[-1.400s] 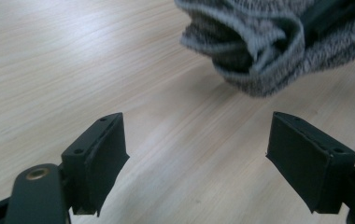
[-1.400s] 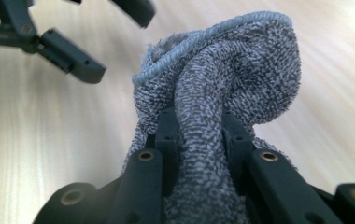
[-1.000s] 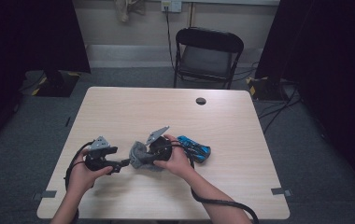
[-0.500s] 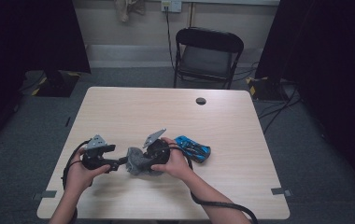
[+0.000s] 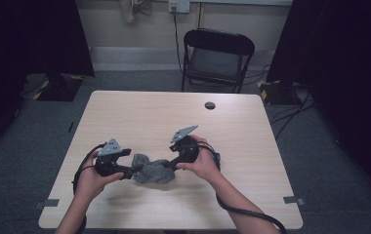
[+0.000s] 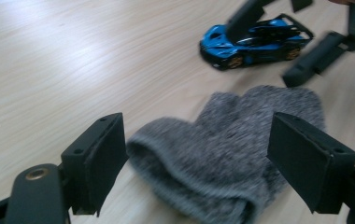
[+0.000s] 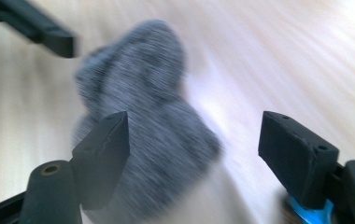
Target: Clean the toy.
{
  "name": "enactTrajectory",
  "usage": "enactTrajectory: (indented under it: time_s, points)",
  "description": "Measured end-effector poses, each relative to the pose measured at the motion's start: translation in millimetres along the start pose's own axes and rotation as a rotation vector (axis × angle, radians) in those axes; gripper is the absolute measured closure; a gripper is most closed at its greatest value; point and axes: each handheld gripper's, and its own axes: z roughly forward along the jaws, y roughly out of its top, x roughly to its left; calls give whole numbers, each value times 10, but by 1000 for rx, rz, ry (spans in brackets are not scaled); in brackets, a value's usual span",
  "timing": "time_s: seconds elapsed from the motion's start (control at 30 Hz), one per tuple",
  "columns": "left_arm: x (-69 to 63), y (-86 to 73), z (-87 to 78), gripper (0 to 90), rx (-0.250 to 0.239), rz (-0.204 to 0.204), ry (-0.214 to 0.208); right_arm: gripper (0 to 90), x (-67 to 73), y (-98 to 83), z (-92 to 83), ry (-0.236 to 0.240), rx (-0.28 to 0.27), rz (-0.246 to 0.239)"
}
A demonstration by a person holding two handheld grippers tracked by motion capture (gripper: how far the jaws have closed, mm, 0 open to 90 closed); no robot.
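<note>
Now, sock (image 5: 152,170): grey, crumpled, lying on tabletop (image 5: 139,112) between both claws
left claw (image 5: 125,173): jaws wide, sock's cuff end between them, pads not pressing it
right claw (image 5: 170,165): jaws just been opening, now wide (view blurred), sock between, not gripped
toy car (image 6: 255,39): blue, just beyond the sock, near right claw
</note>
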Motion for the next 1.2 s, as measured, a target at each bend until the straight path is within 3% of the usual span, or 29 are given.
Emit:
enactTrajectory:
  time_s: [0.13, 0.2, 0.4, 0.63, 0.8, 1.0, 1.1, 1.2]
  points:
    - [-68, 61, 81, 190, 7, 35, -39, 242, -171, -118, -170, -52, -7, 48]
    - [-135, 81, 185, 190, 37, 62, -72, 231, -232, -174, -221, -77, -10, 73]
    - [-220, 41, 347, 197, 90, 107, -109, 209, -387, -397, -308, -140, 8, 126]
    - [-273, 16, 492, 196, 133, 149, -119, 192, -481, -551, -374, -186, 23, 149]
    - [-284, -15, 602, 196, 155, 152, -122, 188, -535, -654, -393, -215, 25, 164]
    - [-294, -28, 681, 196, 174, 149, -125, 203, -620, -729, -384, -221, 23, 179]
    - [-288, -78, 721, 196, 198, 162, -126, 211, -646, -706, -336, -198, 19, 154]
    - [-281, -127, 740, 196, 184, 150, -129, 214, -658, -685, -285, -181, 21, 138]
